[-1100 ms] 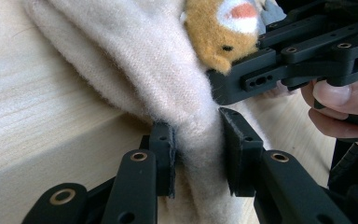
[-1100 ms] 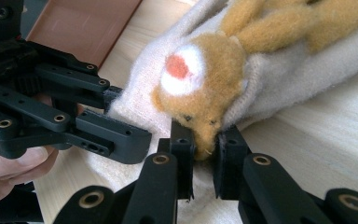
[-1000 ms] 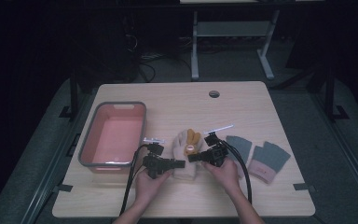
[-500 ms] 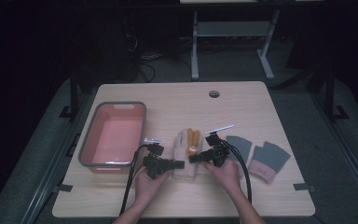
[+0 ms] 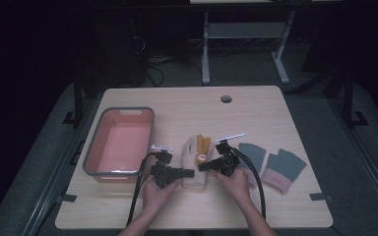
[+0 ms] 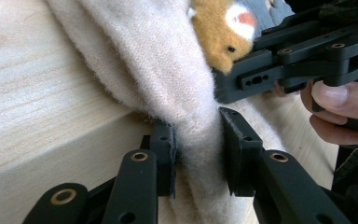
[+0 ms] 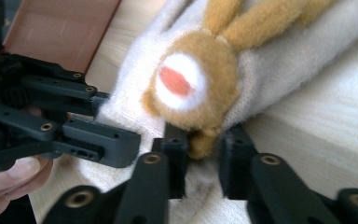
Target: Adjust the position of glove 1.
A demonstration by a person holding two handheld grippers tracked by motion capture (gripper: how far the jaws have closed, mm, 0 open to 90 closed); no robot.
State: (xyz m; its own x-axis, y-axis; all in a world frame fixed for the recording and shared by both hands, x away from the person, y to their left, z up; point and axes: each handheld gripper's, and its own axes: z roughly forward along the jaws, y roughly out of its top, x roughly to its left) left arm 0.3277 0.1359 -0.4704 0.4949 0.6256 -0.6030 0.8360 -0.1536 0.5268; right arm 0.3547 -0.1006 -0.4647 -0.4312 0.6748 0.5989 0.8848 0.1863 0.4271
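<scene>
Dark room all around, with a pale wooden table [image 5: 256,113] lit up in the middle and a pink bin [image 5: 120,142] sitting on its left side. Right in front of the person lies a cream glove [image 5: 196,162] with a brown plush animal face on it, and two grey gloves [image 5: 270,164] are off to the right, apart from it. Left gripper [image 5: 184,172] comes at the cream glove from the left, and its fingers [image 6: 165,154] are pinched tight on a fold of the wool near the cuff edge, so that side is properly held. Right gripper [image 5: 203,166] comes in from the other side; its fingers [image 7: 177,156] have just been closing and now sit nearly together on the fuzzy brown bit under the plush face, with cream wool bunched below. Looks to me like the job is lifting the glove two-handed, probably toward the bin. Honest tip: the right grip seems to be mostly on fluff, so I'd want real fabric between those pads before lifting, or it could slip. Keep both grips shut, raise both hands together and level so the glove doesn't stretch or twist, and keep the two grippers from knocking into each other, since they're almost touching over the glove.
</scene>
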